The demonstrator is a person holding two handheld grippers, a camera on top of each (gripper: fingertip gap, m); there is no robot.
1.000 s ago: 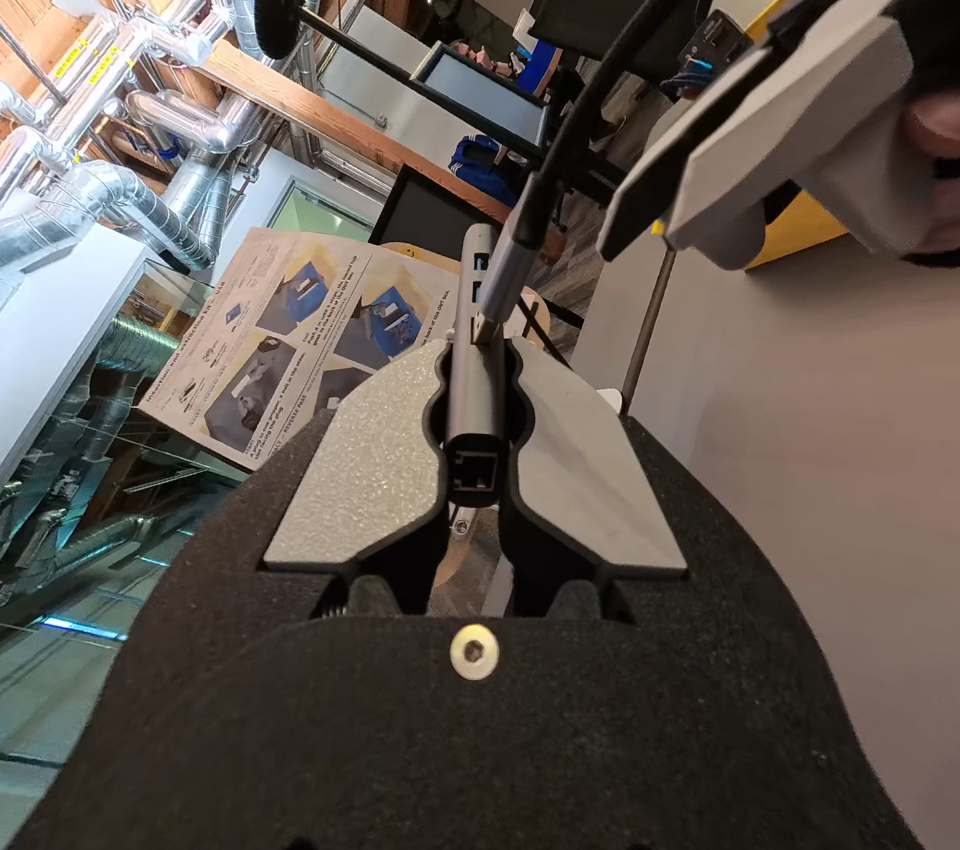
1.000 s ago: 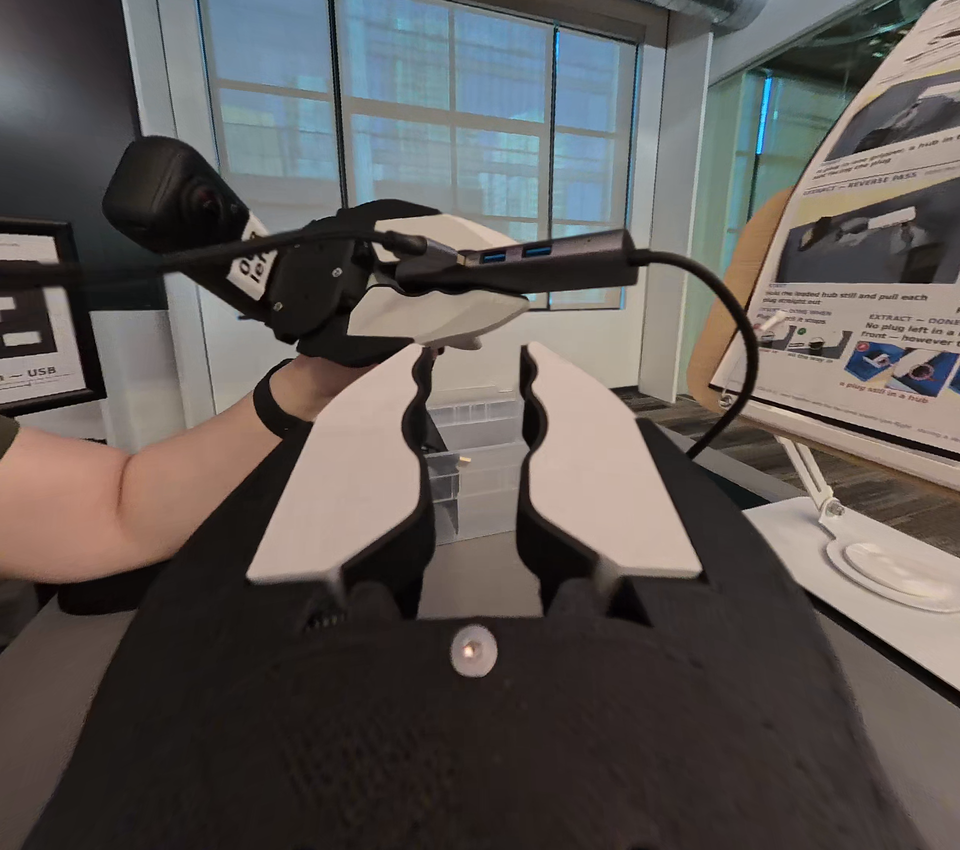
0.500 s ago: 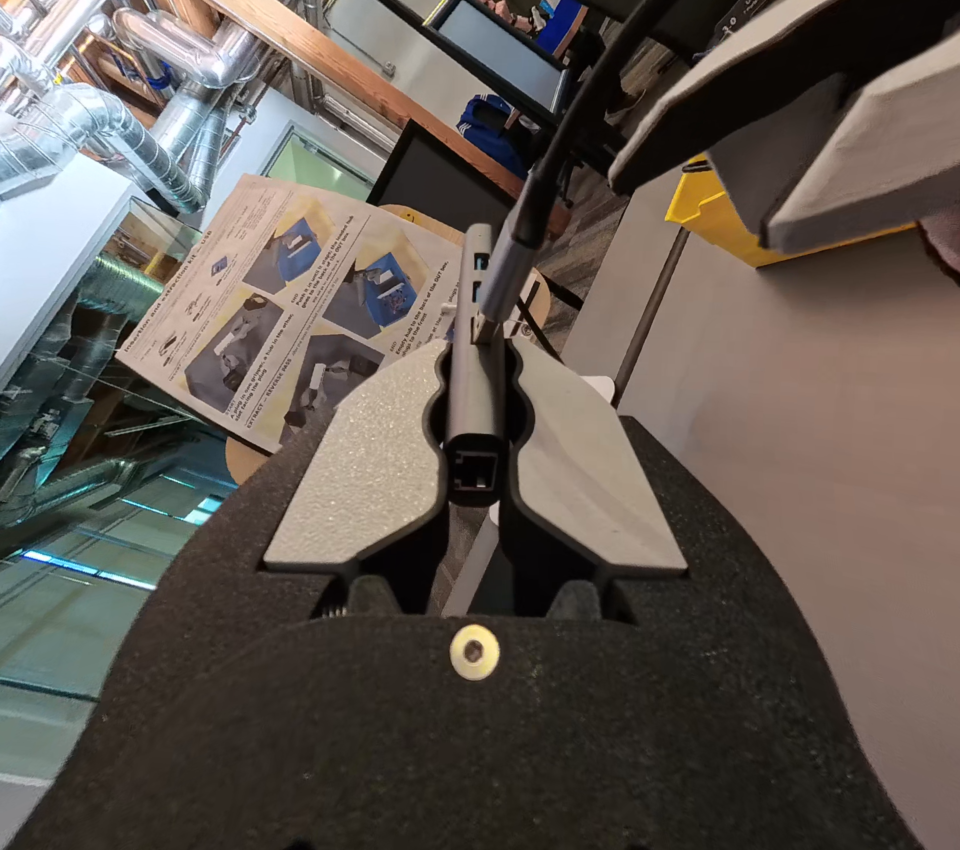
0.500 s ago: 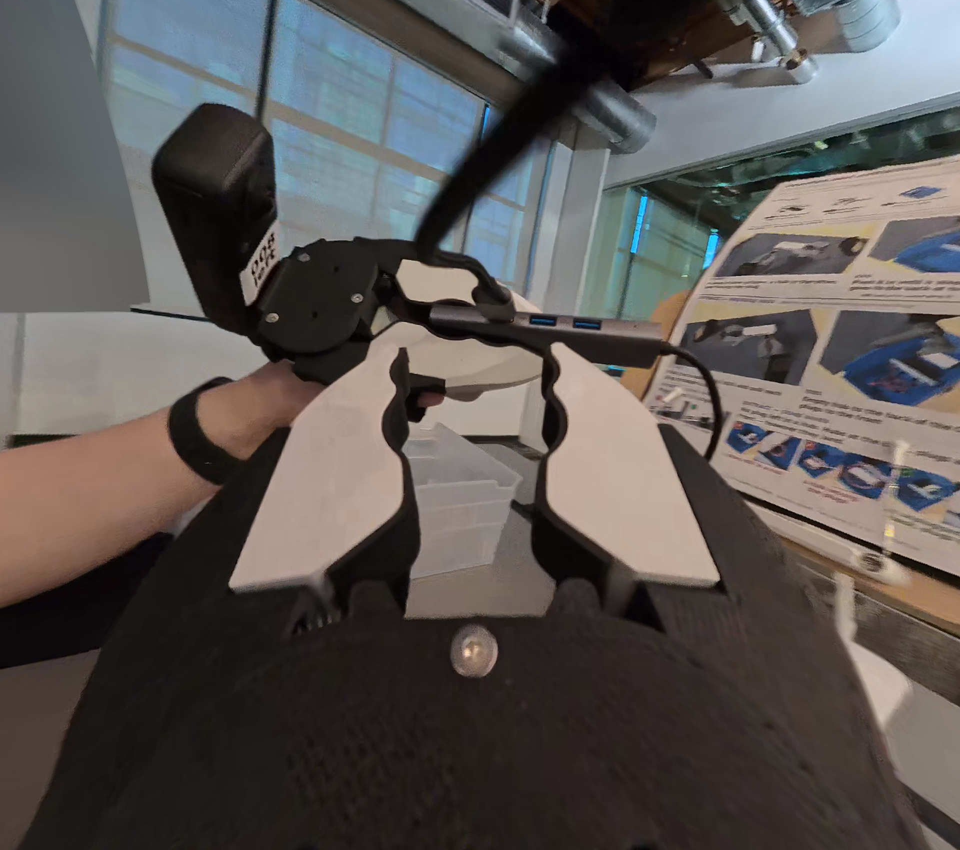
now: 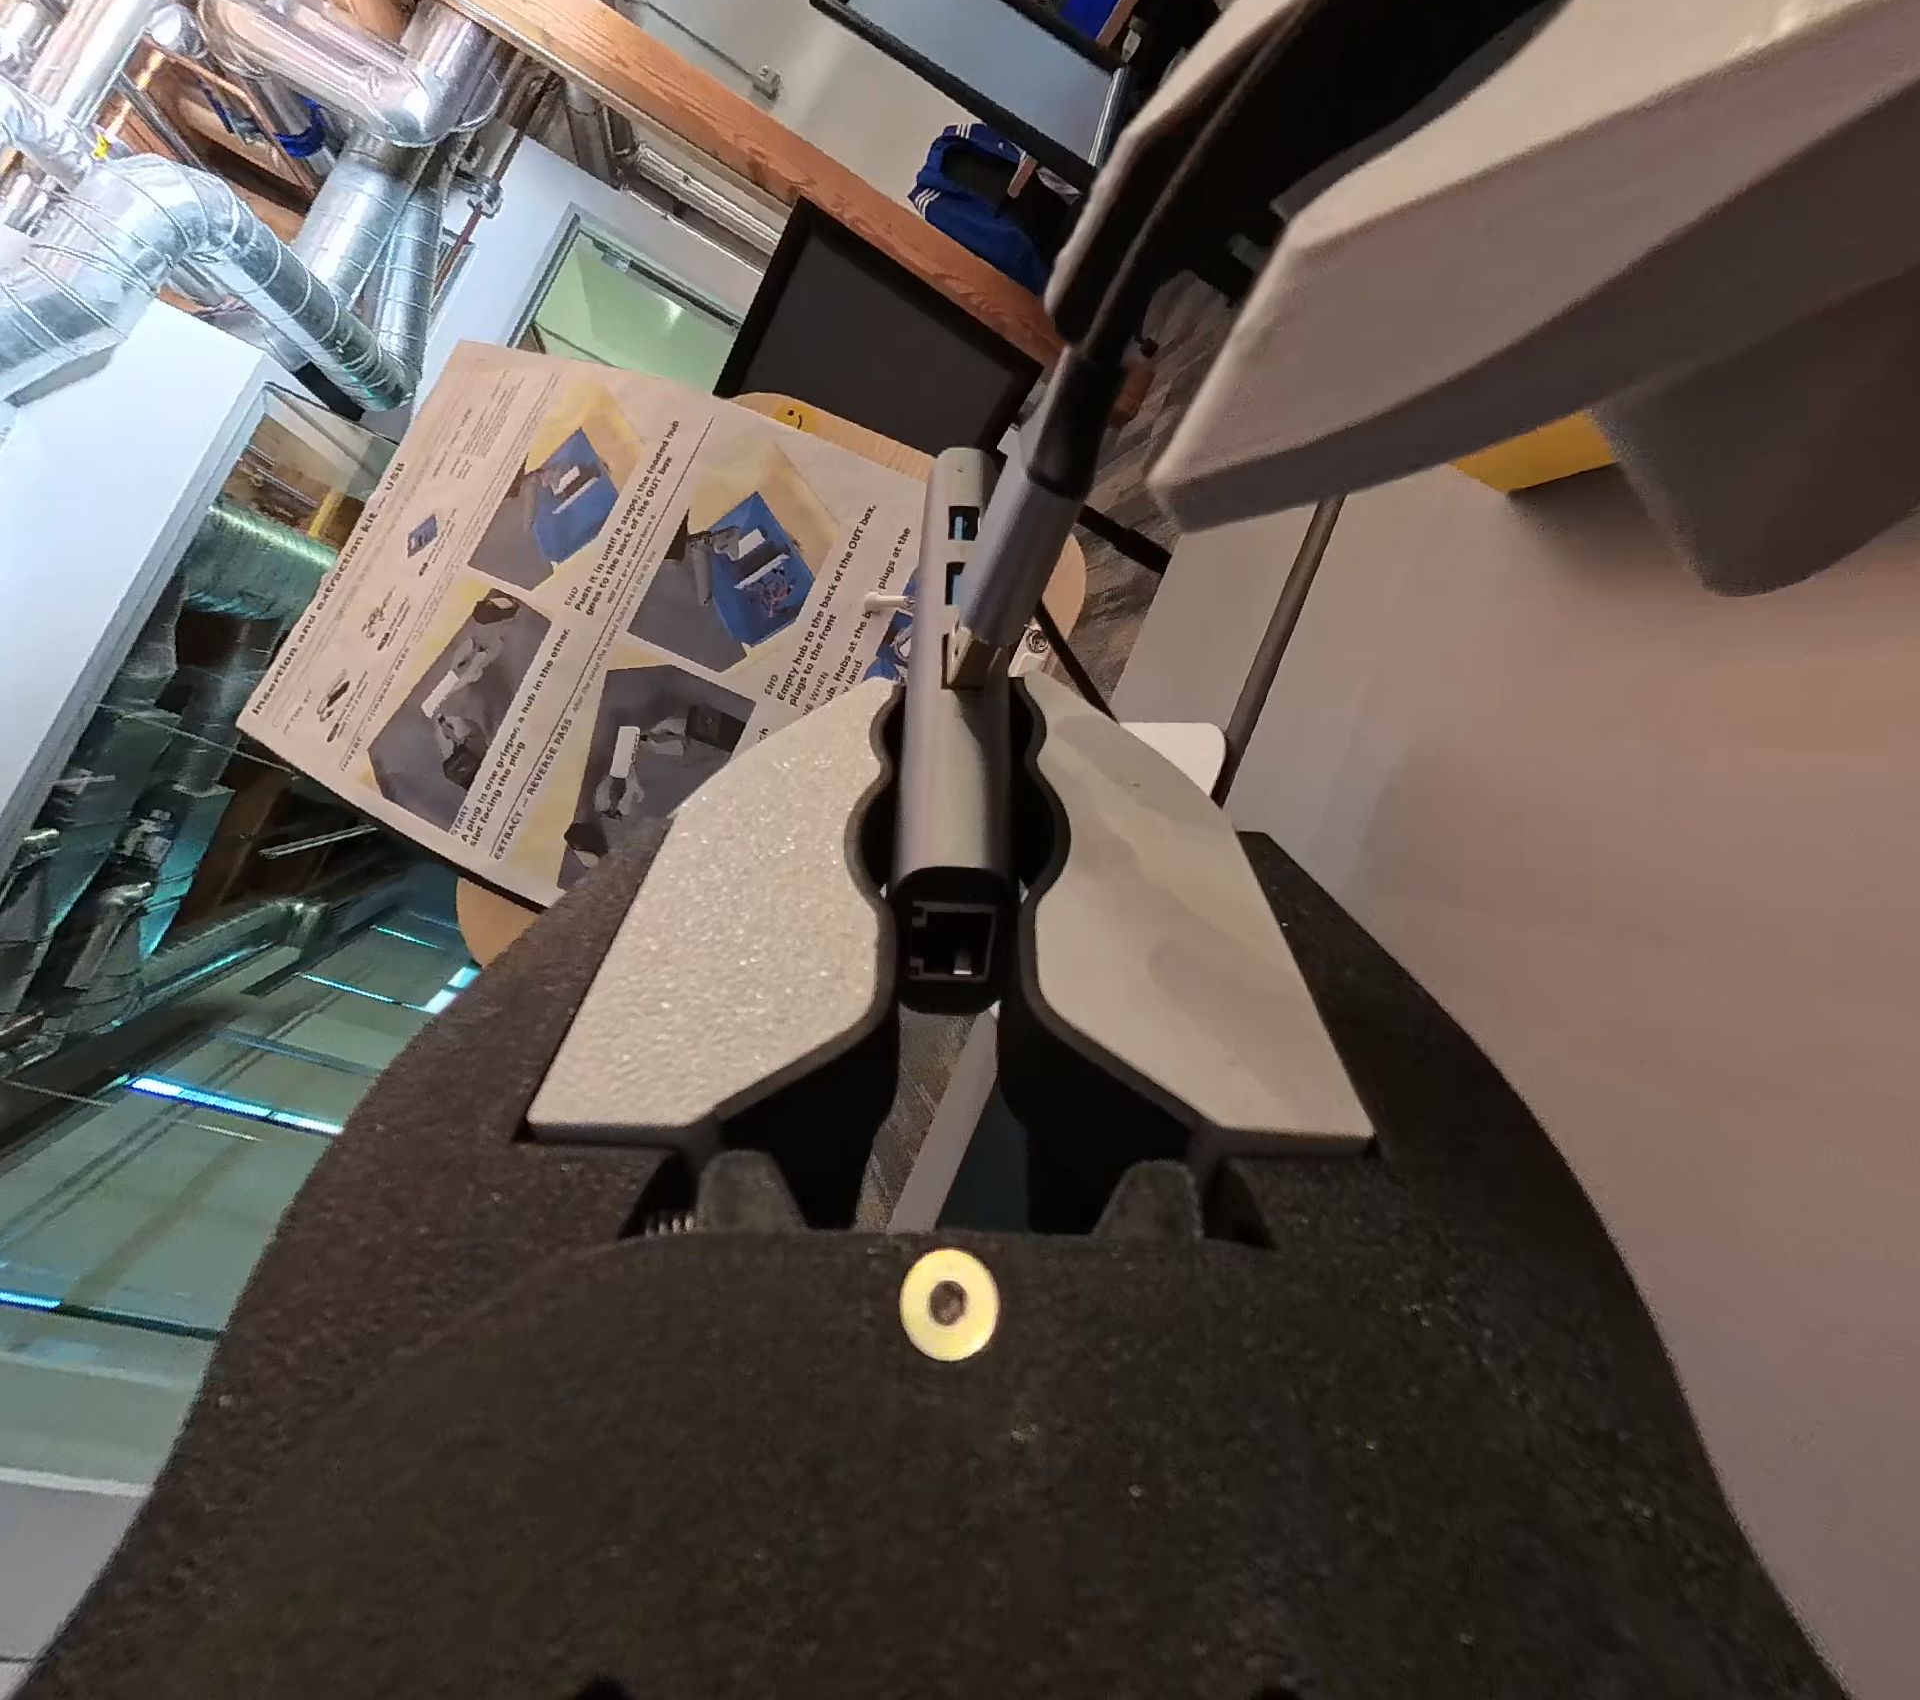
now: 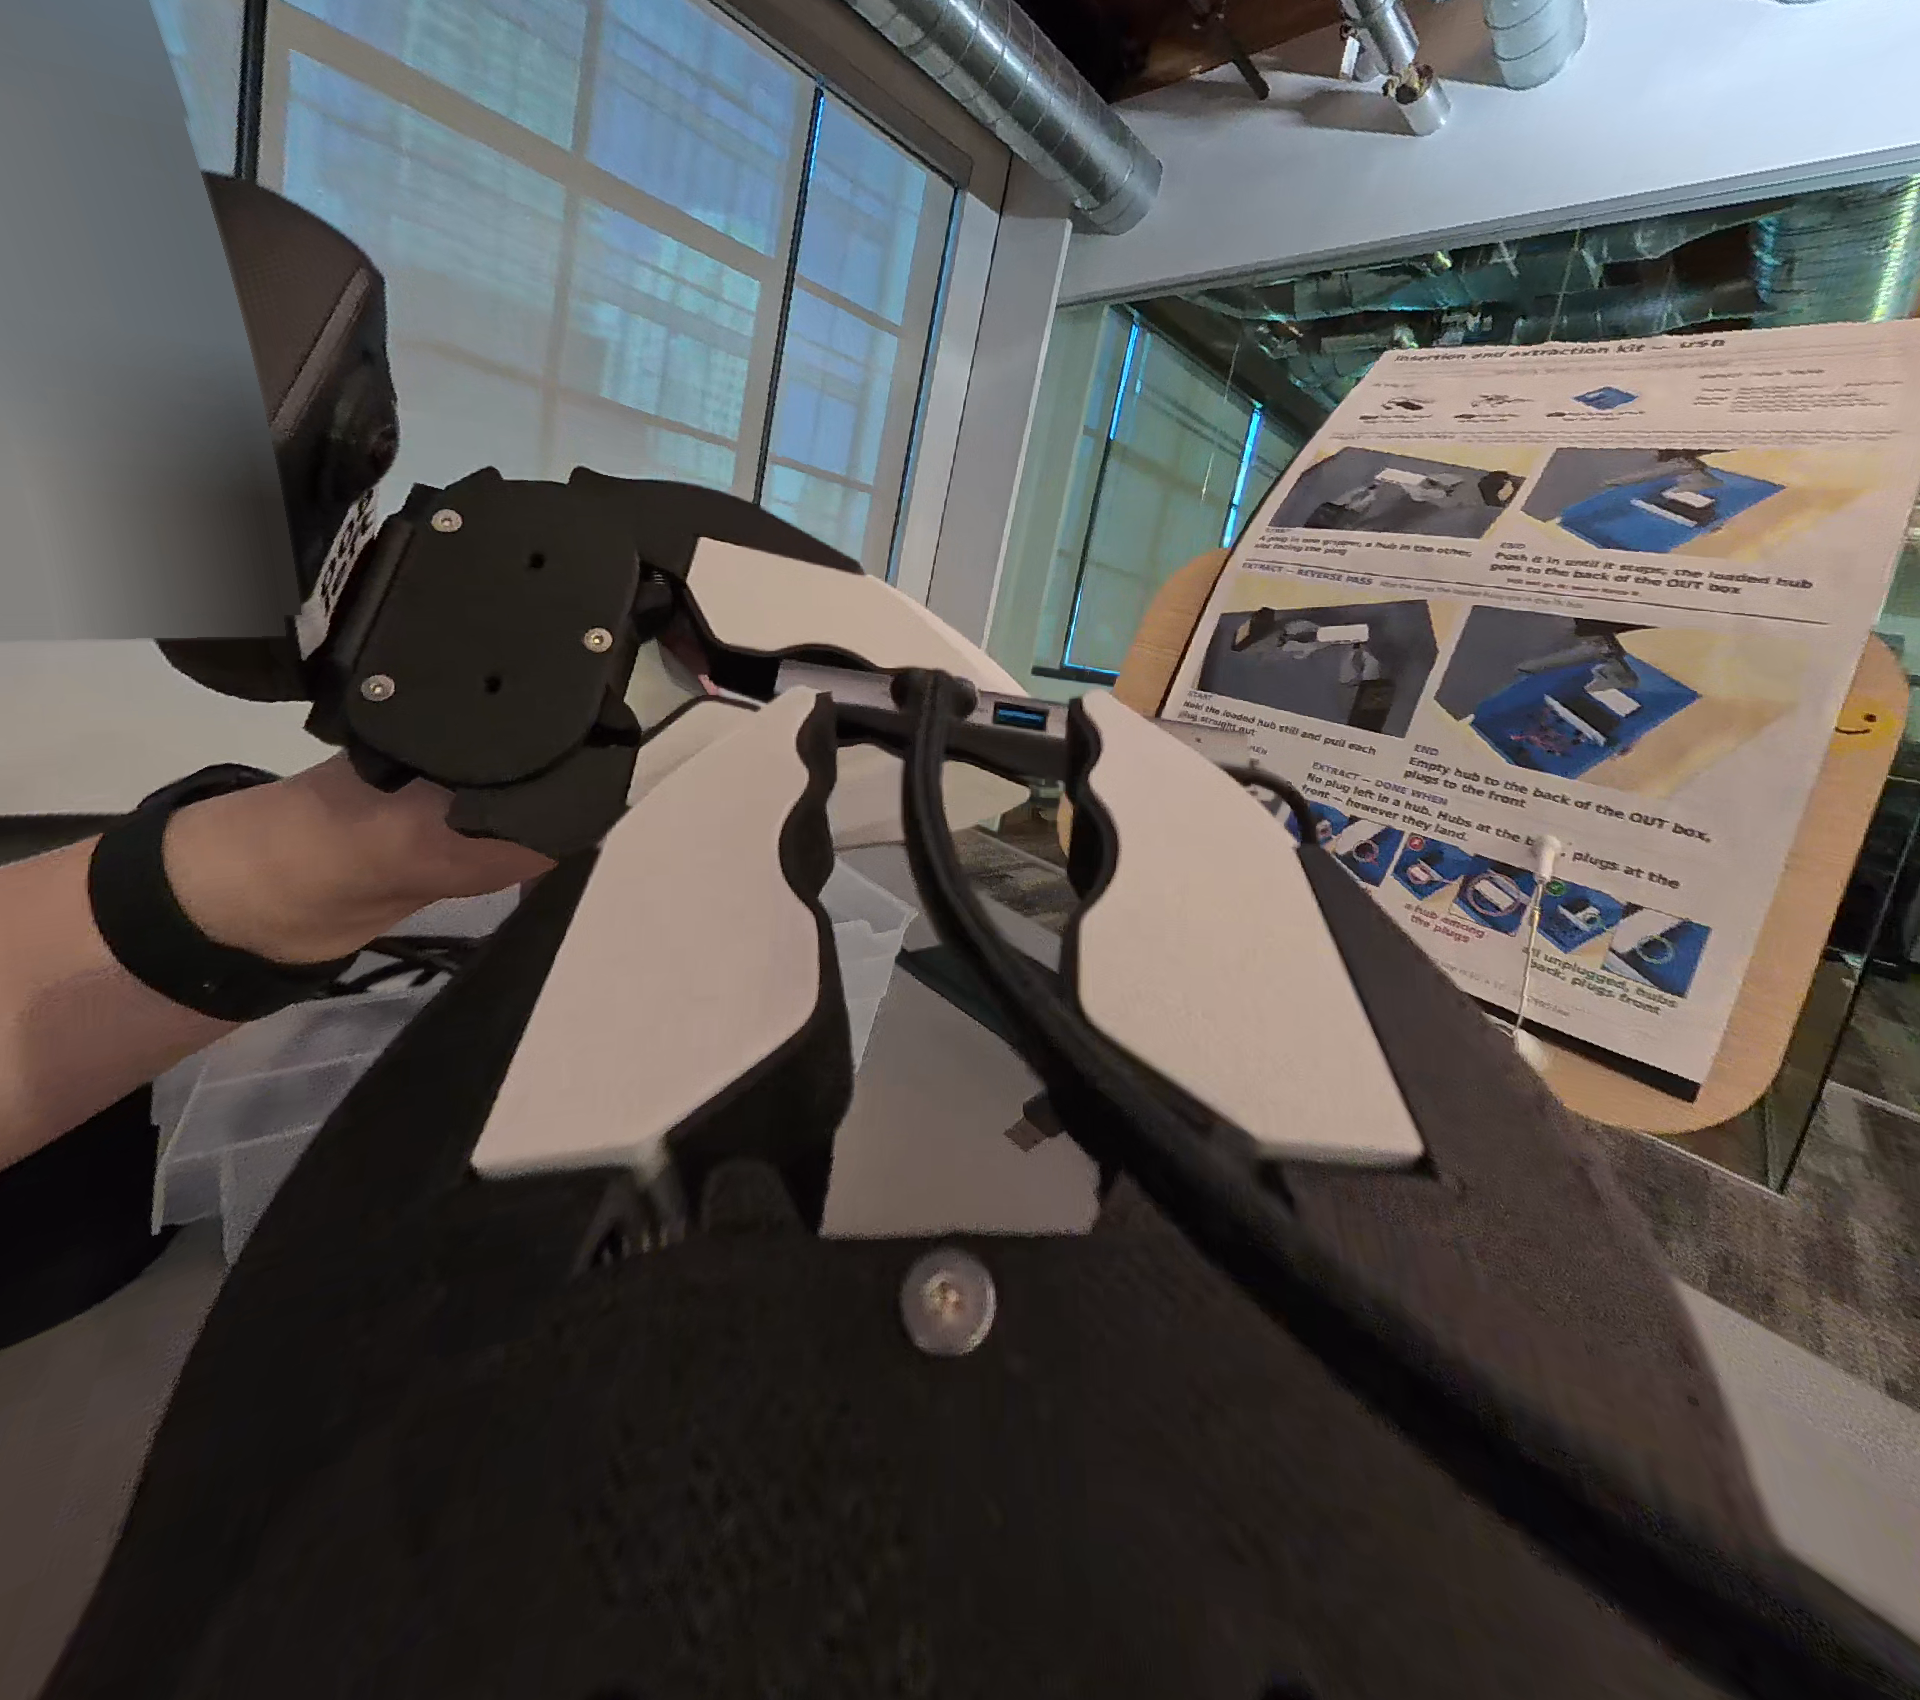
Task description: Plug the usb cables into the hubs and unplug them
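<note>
My left gripper (image 5: 951, 694) is shut on a dark grey USB hub (image 5: 940, 819) and holds it in the air, pointing forward. A grey-shelled USB plug (image 5: 1013, 580) sits in a side port of the hub, just beyond my left fingertips. Its black cable (image 5: 1112, 300) runs up between the right gripper's fingers (image 5: 1558, 196). In the right wrist view my right gripper (image 6: 945, 715) is open. Its fingers straddle the cable (image 6: 935, 861) right at the hub (image 6: 1023, 715). The left gripper (image 6: 790, 632) holds the hub from the left there.
A printed instruction poster (image 6: 1558, 663) on a wooden board stands behind the hub and shows in the left wrist view too (image 5: 540, 611). A person's hand (image 6: 343, 850) holds the left gripper. A clear plastic organiser (image 6: 312, 1079) stands on the grey table (image 5: 1558, 923). A yellow bin (image 5: 1527, 445) is beyond.
My right gripper has come in close, from in front of the hub to straddling the cable at the plug. It stays open. My left gripper still holds the hub, tilted a little.
</note>
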